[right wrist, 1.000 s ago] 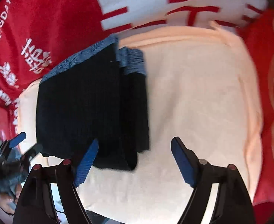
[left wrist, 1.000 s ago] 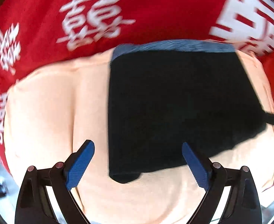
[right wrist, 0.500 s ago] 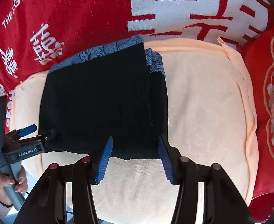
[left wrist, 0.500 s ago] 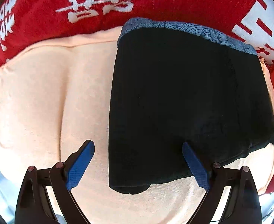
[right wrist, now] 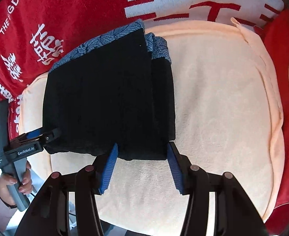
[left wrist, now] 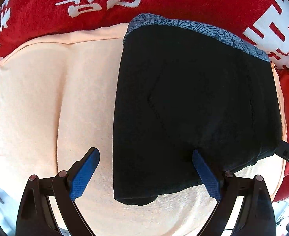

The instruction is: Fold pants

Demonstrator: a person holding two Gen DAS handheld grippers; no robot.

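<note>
Both grippers, left point(left wrist: 145, 162) and right point(right wrist: 141, 154), open astride folded black pants' point(right wrist: 109, 98) near edge.

Black pants point(left wrist: 193, 108) lay folded into a thick rectangular stack, blue patterned waistband along the upper edge, filling center-right of left wrist frame; in right wrist view point(right wrist: 109, 98) they sat center-left, layers stepped at right side.
</note>
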